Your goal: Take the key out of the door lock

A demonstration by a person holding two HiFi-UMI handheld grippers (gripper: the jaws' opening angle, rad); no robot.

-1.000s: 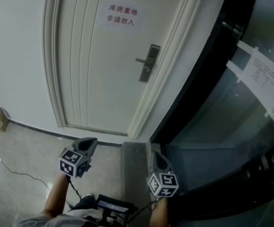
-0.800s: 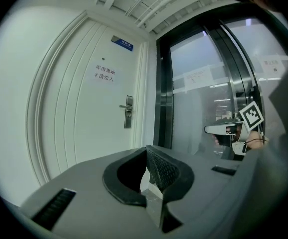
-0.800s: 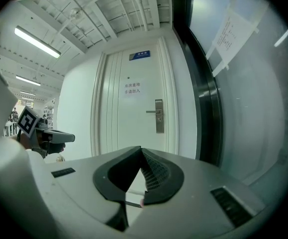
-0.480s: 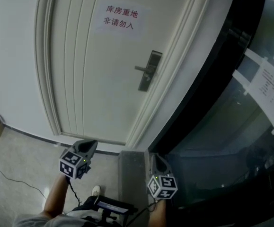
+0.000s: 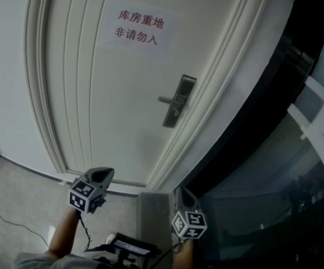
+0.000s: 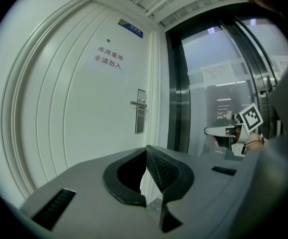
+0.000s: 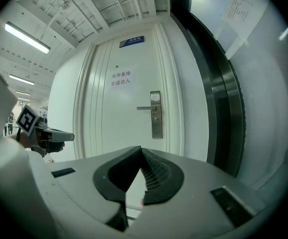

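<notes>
Your left gripper (image 5: 101,176) hangs low before the bottom edge of the white door (image 5: 89,94), well apart from it. Its jaws are closed together with nothing between them. Higher up the door, a paper sign (image 5: 139,28) carries red characters. The lock plate (image 5: 178,101) sits near the door's right edge, and its lever handle (image 5: 165,100) points left. The key there is too small to make out. Your right gripper (image 5: 185,196) is low by the dark frame of the glass wall (image 5: 273,172), its jaws likewise closed and empty.
</notes>
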